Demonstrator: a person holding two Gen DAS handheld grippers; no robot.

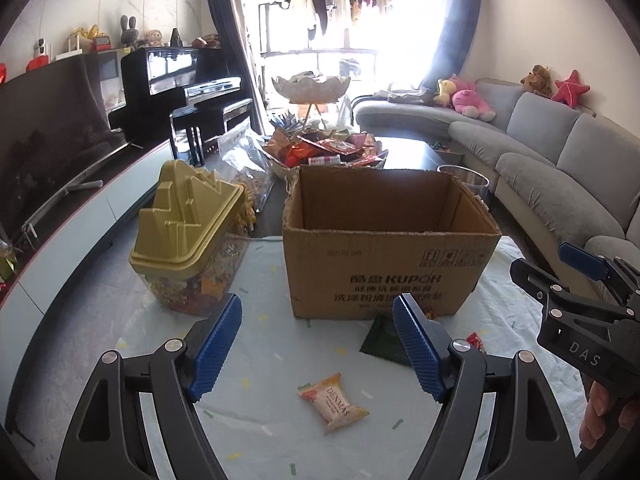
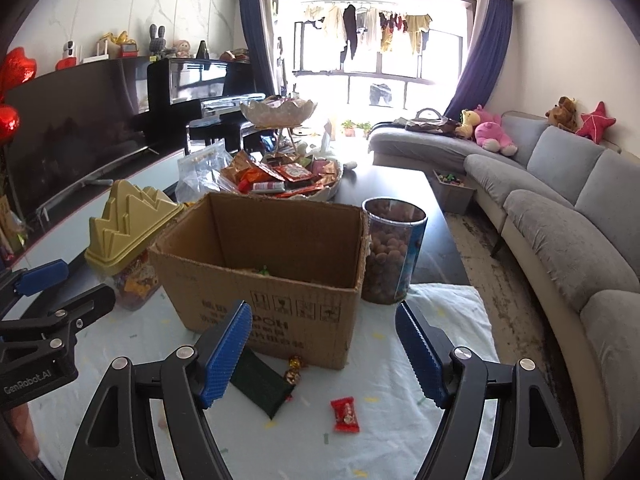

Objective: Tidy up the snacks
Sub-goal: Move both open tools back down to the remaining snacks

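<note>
While we hold both tongs over the worktop [image 1: 272,344], nothing sits between their blue pads. Our left tongs [image 1: 318,346] stand wide open and grip nothing. Just below them, a little to the right, lies a pale snack pack [image 1: 333,402] with an orange end. A dark green packet [image 1: 382,340] lies partly behind the right pad. Past these tongs stands the open cardboard box [image 1: 390,268], and left of the box is a clear jar with a yellow lid [image 1: 188,216]. Our right tongs [image 2: 322,350] are wide open too and hold nothing. Between their pads, lower down, lies a small red candy [image 2: 345,414]. The dark green packet [image 2: 262,384] lies by the left pad, and a shiny gold candy [image 2: 294,370] lies just beside it, close to the front of the box [image 2: 276,308]. Behind the right pad, next to the box, stands a clear tub of brown balls [image 2: 390,250]. Far behind the box we see a big bowl piled with snacks [image 2: 288,178].
</note>
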